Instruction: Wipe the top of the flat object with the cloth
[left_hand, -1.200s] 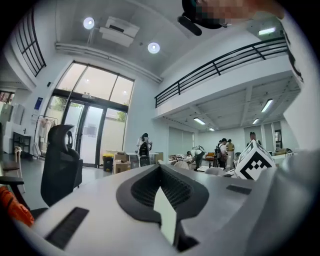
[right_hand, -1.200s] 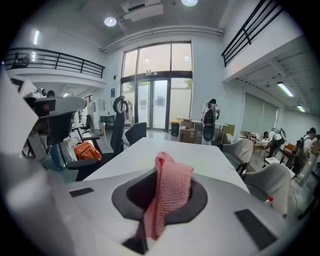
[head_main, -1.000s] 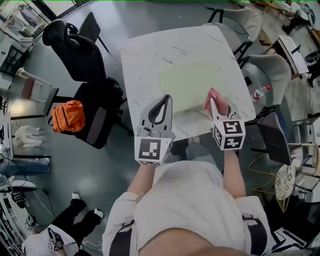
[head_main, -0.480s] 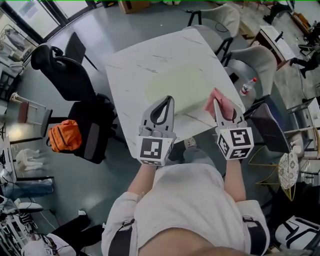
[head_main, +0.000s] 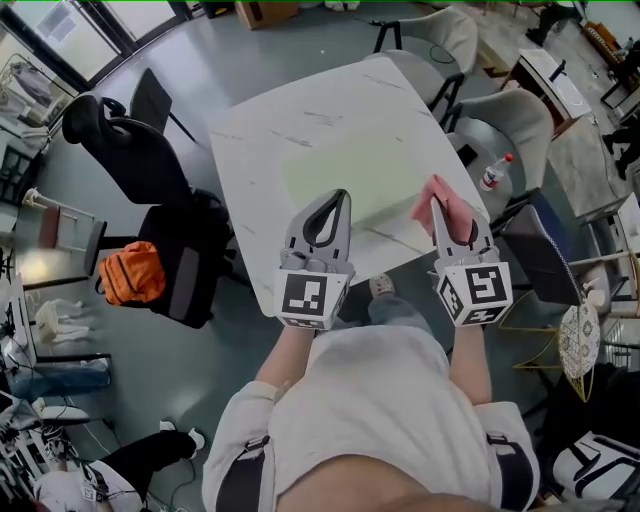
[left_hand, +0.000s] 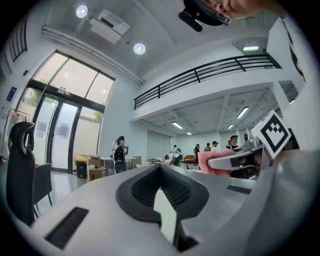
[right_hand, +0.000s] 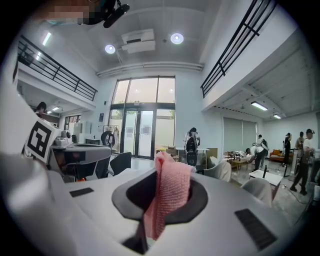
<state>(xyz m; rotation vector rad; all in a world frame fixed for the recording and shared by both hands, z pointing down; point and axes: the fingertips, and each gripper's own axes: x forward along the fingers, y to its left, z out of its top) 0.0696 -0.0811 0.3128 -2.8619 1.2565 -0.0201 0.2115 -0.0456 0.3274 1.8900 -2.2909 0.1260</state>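
Two grippers held over a white table (head_main: 260, 140), a pink cloth (head_main: 428, 197) pinched in the right one
Nearest, the left gripper (head_main: 339, 200) is seen with its jaws pressed together on nothing; beside it, the right gripper (head_main: 440, 208) is clamped on the cloth, which sticks out past the jaw tips. Just beyond, the cloth is held at the near right edge of a pale green mat (head_main: 345, 170) laid flat on the table; contact cannot be told
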